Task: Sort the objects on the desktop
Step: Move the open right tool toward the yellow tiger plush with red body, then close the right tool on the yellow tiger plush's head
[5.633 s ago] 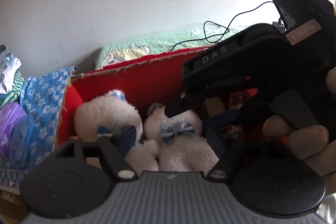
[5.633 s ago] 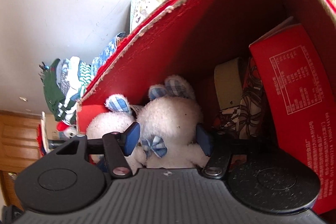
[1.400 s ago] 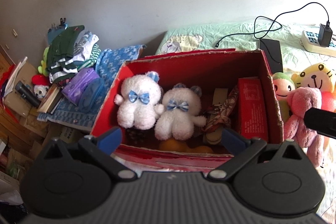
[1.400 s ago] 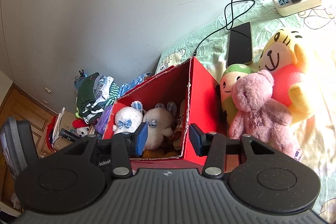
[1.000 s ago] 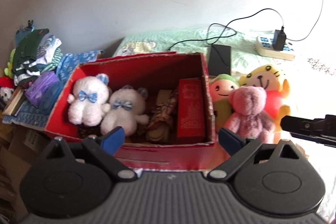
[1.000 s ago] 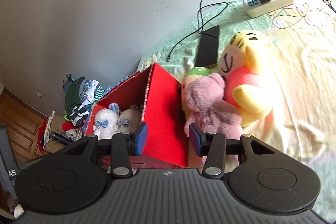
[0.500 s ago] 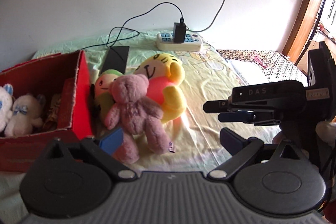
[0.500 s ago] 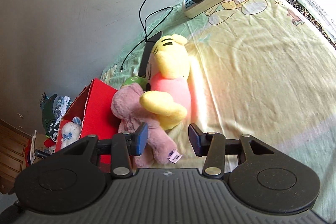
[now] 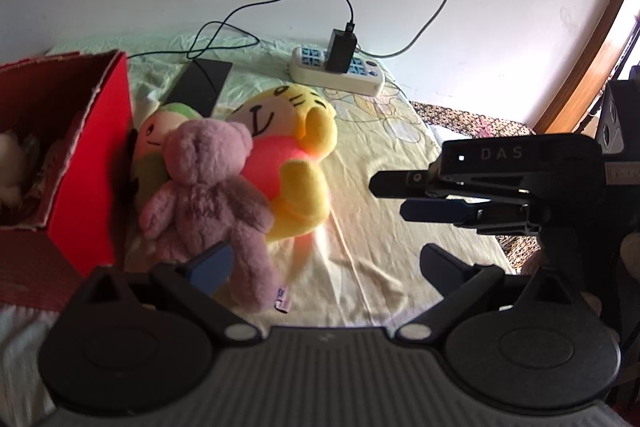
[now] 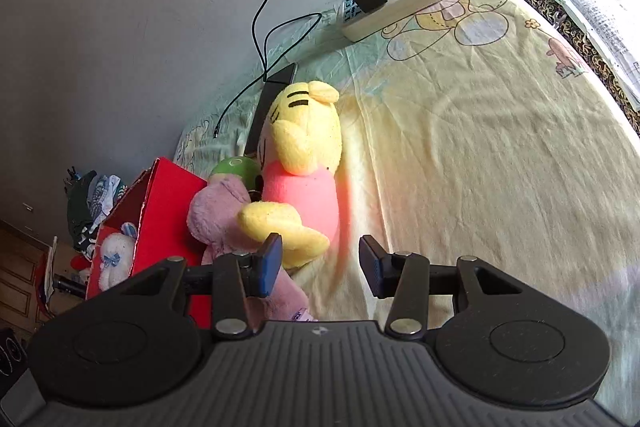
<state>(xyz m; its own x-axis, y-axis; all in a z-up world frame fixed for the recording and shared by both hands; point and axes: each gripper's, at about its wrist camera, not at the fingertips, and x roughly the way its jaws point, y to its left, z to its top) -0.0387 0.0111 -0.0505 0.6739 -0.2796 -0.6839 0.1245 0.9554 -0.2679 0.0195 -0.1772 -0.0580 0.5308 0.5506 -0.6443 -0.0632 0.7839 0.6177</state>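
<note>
**Going for the plushies next to the red box: how I'd line up the grab**

Both grippers are empty right now. The left gripper (image 9: pixel 324 265) is spread wide and its jaws have just been opening further, with only bedsheet in the gap. The right gripper (image 10: pixel 320 263) sits partly open with nothing pinched either.

My guess is the step in hand is the reach for the next soft toy, since the red box (image 9: pixel 108 163) already has white bears in it and three plushies lie outside against its wall.

Tips for doing it well:
- Pick one toy and commit. The pink bear (image 9: pixel 208 187) lies on top of the pile, so it looks like the easy one.
- Grab the torso, not a leg or ear, or it'll probably flop and swing.
- Its arm rests against the yellow tiger (image 9: pixel 292 155), so lift straight up or the tiger may drag along.
- Keep clear of the phone (image 9: pixel 202 87) and its charging cable behind the pile.

Where things sit: in the left wrist view the pink bear is at about 10 o'clock from the jaw gap, its leg just beside the left fingertip (image 9: pixel 212 263). The tiger is at roughly 11 to 12 o'clock, and the green-capped doll (image 9: pixel 160 131) is wedged between bear and box. From the right gripper, the tiger's yellow paw (image 10: pixel 288 227) is at about 11 o'clock, just beyond the left pad.
</note>
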